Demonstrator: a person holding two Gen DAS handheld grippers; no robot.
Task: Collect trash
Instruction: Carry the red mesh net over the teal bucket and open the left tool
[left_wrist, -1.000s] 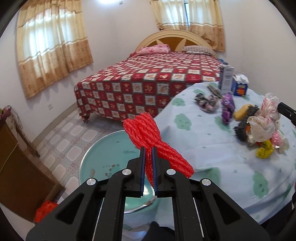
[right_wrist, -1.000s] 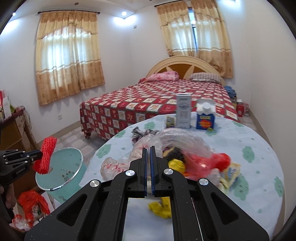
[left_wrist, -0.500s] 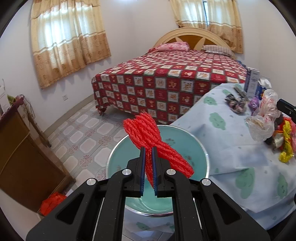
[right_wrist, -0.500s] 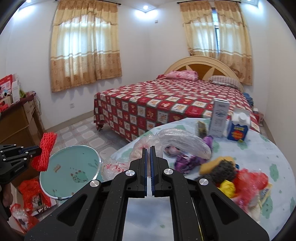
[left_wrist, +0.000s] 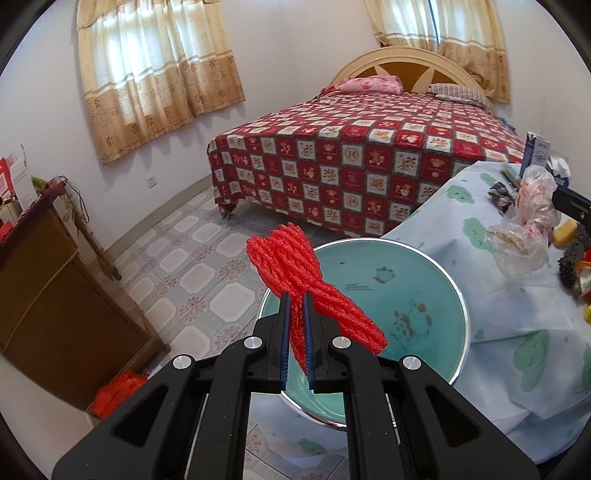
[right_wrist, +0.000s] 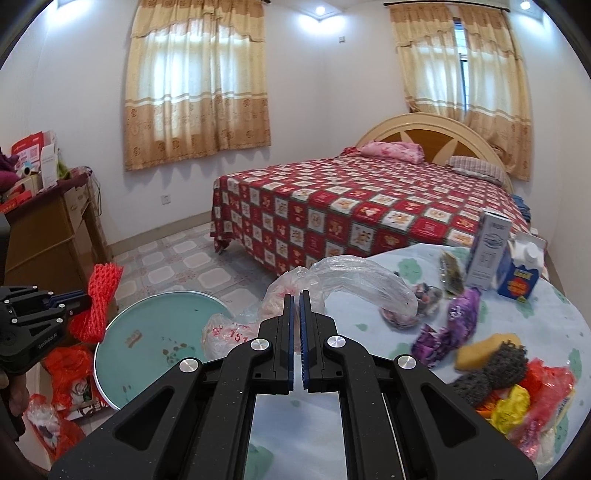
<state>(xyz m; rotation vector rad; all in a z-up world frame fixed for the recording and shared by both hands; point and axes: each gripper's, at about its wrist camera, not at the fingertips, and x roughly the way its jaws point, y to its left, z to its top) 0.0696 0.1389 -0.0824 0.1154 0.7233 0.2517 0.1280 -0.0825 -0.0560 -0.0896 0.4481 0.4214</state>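
While the left gripper (left_wrist: 296, 314) clamps down hard on a red foam net (left_wrist: 299, 273), that twisted bundle hangs right above the teal basin (left_wrist: 424, 317), pinched at its waist with one frilled end fanning up and the other trailing off to the right. From the right wrist view you can see the same net (right_wrist: 99, 299) out at the left edge, held beside the basin (right_wrist: 147, 343), which sits low next to the table. Over to the right gripper (right_wrist: 296, 317): jaws pressed together, only a sliver between the blue pads. A crumpled clear plastic bag (right_wrist: 354, 273) rises just at and beyond the fingertips; whether a fold of it is caught between the pads I cannot tell.

Moving outward, the round table (right_wrist: 554, 325) wears a pale blue cloth with green patches, and it is loaded with litter: purple wrappers (right_wrist: 458, 321), a yellow sponge (right_wrist: 484, 343) touching a dark scouring pad (right_wrist: 495, 365), a heap of red and yellow wrappers (right_wrist: 528, 398) at the near right edge. Farther back stand a tall white carton (right_wrist: 487, 251) and a blue carton (right_wrist: 521, 273), side by side.

Red plastic bags (right_wrist: 70, 373) lie on the tiled floor by the basin. Beyond it all, a bed (right_wrist: 351, 206) with a red checked cover, and a wooden cabinet (left_wrist: 48, 288) against the left wall.
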